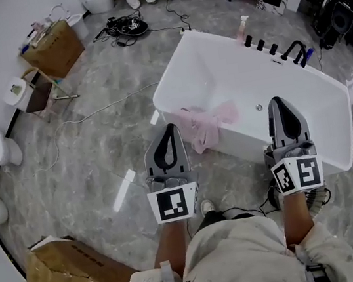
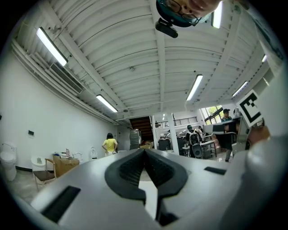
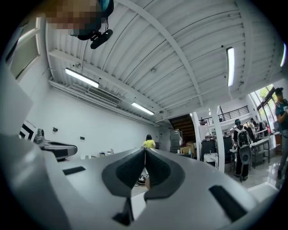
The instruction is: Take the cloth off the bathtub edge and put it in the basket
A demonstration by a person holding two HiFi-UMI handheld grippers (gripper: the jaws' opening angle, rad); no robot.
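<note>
Both tools were shut tight with nothing between the jaws as I faced the tub: the left tool (image 1: 170, 128) and the right tool (image 1: 278, 101), held side by side and pointing about level. The pink cloth (image 1: 208, 124) lay draped over the near edge of the white bathtub (image 1: 219, 74), part of it hanging down the outer wall. From the head view it sat between the two tools, just beside the left tool's tip and well apart from the right one, touching neither as far as I could judge. To do the reach well, I reckoned I should open the left tool first, tip it down onto the bunched fold on the rim, and pinch there rather than the loose tail. No basket showed in any view.
</note>
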